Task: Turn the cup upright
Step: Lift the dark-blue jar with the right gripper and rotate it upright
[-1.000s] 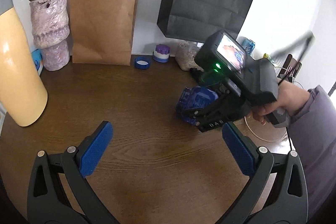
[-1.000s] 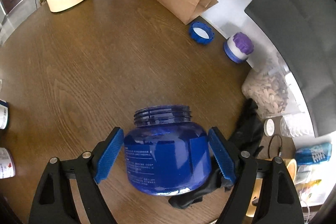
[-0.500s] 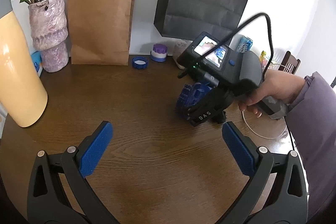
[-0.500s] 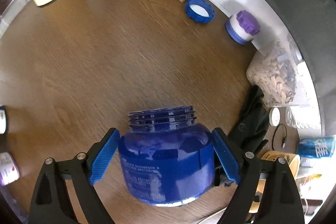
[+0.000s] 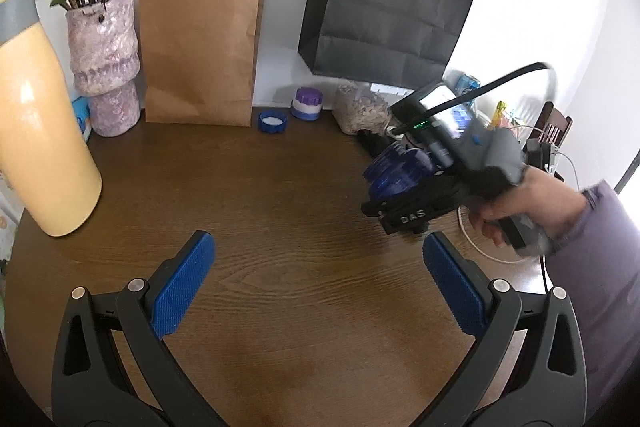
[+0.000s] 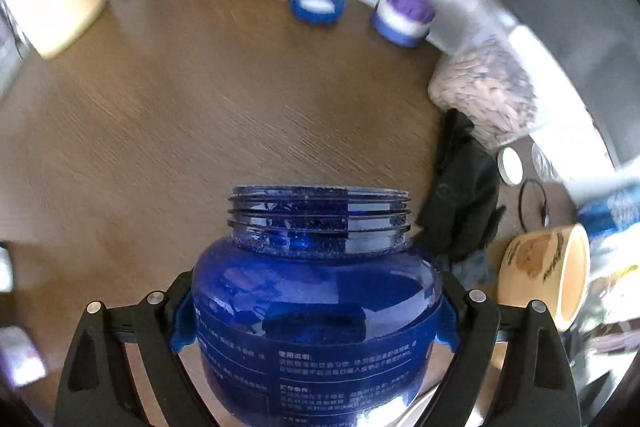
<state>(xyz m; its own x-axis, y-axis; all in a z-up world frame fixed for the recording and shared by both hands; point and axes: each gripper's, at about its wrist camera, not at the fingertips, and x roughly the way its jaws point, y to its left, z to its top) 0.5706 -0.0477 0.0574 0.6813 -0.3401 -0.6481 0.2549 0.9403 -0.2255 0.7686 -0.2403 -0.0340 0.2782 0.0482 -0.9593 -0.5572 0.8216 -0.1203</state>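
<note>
The right tool [image 6: 316, 311] is clamped on the belly of the blue cup [image 6: 316, 299], a translucent jar with a threaded open mouth pointing away from the camera, near the table's [image 5: 280, 211] right edge. The left tool [image 5: 316, 283] stands wide open over the table's near edge, holding nothing. Just right of the cup lie a black glove [image 6: 464, 195] and a tan mug [image 6: 548, 275] on its side. Along the far edge stand a blue lid [image 5: 272, 122], a purple-capped jar [image 5: 307, 103], a clear container of flakes [image 5: 362, 109], a brown paper bag [image 5: 200, 51], a vase of flowers [image 5: 104, 55] and a yellow bottle [image 5: 36, 131]. The cup's label carries small white print, too fine to read; the right tool's body shows "DAS" in the left wrist view.
</note>
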